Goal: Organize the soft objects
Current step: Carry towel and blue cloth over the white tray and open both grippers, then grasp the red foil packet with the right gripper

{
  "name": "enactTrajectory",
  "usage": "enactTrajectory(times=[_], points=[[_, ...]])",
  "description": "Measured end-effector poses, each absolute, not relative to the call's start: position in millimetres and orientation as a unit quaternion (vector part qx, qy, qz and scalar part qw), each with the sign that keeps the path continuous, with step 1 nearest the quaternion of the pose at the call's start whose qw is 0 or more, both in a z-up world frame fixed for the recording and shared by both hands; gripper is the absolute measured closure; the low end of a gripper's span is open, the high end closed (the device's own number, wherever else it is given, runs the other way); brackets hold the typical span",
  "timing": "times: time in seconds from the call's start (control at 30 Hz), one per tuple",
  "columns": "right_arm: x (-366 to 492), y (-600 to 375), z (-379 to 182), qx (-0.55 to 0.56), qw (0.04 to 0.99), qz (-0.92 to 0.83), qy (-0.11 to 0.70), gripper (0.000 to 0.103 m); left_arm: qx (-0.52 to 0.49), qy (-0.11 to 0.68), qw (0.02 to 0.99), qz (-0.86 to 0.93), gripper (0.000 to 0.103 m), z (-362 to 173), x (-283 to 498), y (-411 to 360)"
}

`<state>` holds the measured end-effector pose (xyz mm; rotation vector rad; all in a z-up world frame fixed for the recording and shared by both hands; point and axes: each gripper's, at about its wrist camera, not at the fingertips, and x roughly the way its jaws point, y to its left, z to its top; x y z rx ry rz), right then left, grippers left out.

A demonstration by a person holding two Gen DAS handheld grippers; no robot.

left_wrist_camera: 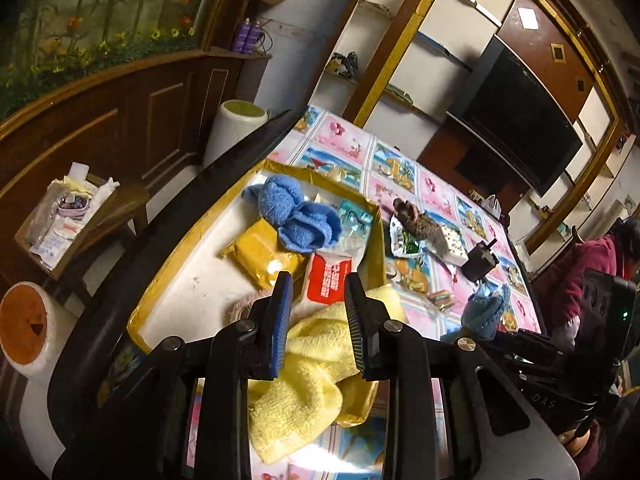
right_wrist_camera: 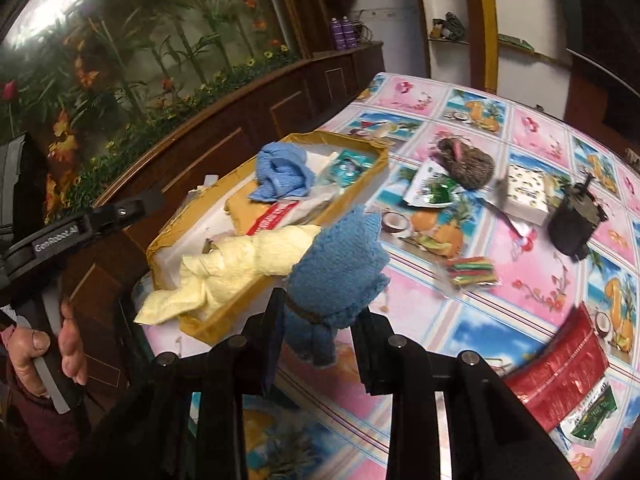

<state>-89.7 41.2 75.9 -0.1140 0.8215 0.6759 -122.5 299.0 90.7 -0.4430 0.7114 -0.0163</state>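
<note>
Right tool (right_wrist_camera: 320, 320) clenches the blue cloth (right_wrist_camera: 340, 268); left tool (left_wrist_camera: 318, 300) gapes empty. Carry it fully over the box (right_wrist_camera: 200, 326) rim before releasing.

Table (right_wrist_camera: 540, 288): shallow box (right_wrist_camera: 362, 172), snack packets (right_wrist_camera: 560, 368), toy (right_wrist_camera: 466, 164).

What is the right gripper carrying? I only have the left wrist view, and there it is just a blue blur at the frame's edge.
Observer: A blue terry cloth, pinched between the fingers of the right gripper and held above the tablecloth.
Operator: Is it loose or bundled?
Observer: Bundled. A brown band wraps it just above where the gripper pinches it.
</note>
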Motion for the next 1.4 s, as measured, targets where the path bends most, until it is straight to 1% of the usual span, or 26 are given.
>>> enactTrajectory(times=[0.1, 0.4, 0.47, 0.53, 0.6, 0.67, 0.73, 0.8, 0.87, 0.93, 1.17, 1.3, 1.4], points=[[-86.6, 61.3, 73.4, -0.067, 0.852, 0.333, 0.398, 0.073, -0.228, 0.351, 0.908, -0.023, 0.077, 81.5, -127.4, 304.2], [-71.2, 141.0, 77.7, -0.080, 0.811, 0.398, 0.421, 0.072, -0.274, 0.347, 0.896, 0.049, 0.077, 64.1, -158.4, 339.3], [-69.8, 161.9, 72.6, -0.090, 0.802, 0.408, 0.427, 0.072, -0.275, 0.347, 0.894, 0.066, 0.071, 61.7, -166.6, 345.1], [-67.0, 181.0, 64.9, -0.096, 0.792, 0.414, 0.439, 0.071, -0.273, 0.345, 0.894, 0.079, 0.059, 60.1, -173.0, 351.2], [-65.1, 198.0, 56.8, -0.101, 0.786, 0.415, 0.447, 0.070, -0.268, 0.340, 0.896, 0.097, 0.051, 60.5, -179.3, 355.5], [-63.5, 210.3, 51.3, -0.099, 0.781, 0.417, 0.455, 0.069, -0.261, 0.335, 0.899, 0.110, 0.050, 60.8, -182.2, 358.0], [-59.1, 220.3, 44.9, -0.097, 0.773, 0.415, 0.470, 0.063, -0.258, 0.335, 0.899, 0.114, 0.050, 59.8, -185.1, 359.7], [-55.7, 223.7, 42.2, -0.090, 0.771, 0.409, 0.479, 0.063, -0.262, 0.337, 0.898, 0.109, 0.050, 57.3, -187.3, 360.9], [-54.8, 219.7, 42.9, -0.084, 0.774, 0.407, 0.478, 0.060, -0.260, 0.341, 0.897, 0.107, 0.050, 55.9, -186.4, 360.8], [-55.3, 209.6, 45.5, -0.077, 0.779, 0.401, 0.476, 0.053, -0.260, 0.342, 0.897, 0.104, 0.050, 56.0, -185.9, 359.2], [-60.4, 138.2, 61.2, -0.027, 0.803, 0.385, 0.453, 0.052, -0.227, 0.349, 0.905, 0.083, 0.050, 64.0, -179.7, 327.5], [-62.0, 77.0, 68.4, -0.013, 0.830, 0.350, 0.434, 0.051, -0.200, 0.365, 0.908, 0.060, 0.050, 66.5, -173.9, 302.4], [-59.9, 13.6, 73.7, 0.003, 0.857, 0.299, 0.419, 0.051, -0.177, 0.375, 0.909, 0.042, 0.050, 67.3, -169.2, 279.9]])
